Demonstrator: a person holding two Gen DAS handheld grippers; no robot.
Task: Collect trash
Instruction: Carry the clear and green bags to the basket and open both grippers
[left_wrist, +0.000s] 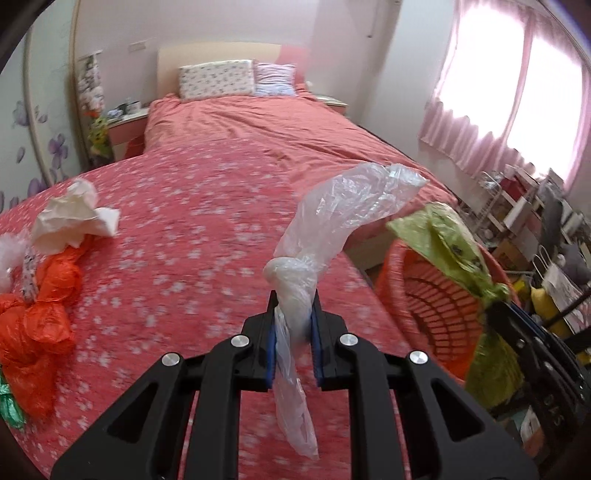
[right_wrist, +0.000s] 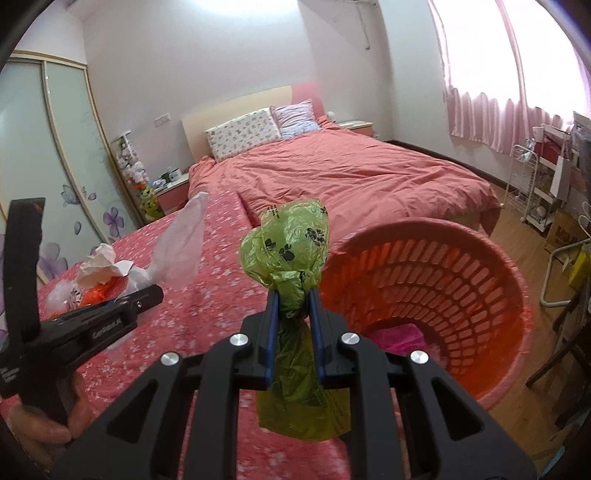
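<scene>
My left gripper (left_wrist: 294, 306) is shut on a knotted clear plastic bag (left_wrist: 343, 206) and holds it above the pink flowered bedspread (left_wrist: 177, 229). My right gripper (right_wrist: 293, 299) is shut on a knotted green bag with paw prints (right_wrist: 288, 240), held just left of the orange slotted basket (right_wrist: 461, 266). The green bag (left_wrist: 447, 240) and basket (left_wrist: 424, 295) also show in the left wrist view, at the right. A crumpled white paper (left_wrist: 74, 218) and an orange plastic bag (left_wrist: 40, 310) lie on the bed at the left.
A pink item (right_wrist: 399, 338) lies in the basket's bottom. The bed (right_wrist: 351, 173) with pillows (right_wrist: 243, 134) stretches ahead. A wardrobe (right_wrist: 55, 155) is at the left; shelves and clutter (right_wrist: 546, 184) stand by the curtained window at the right.
</scene>
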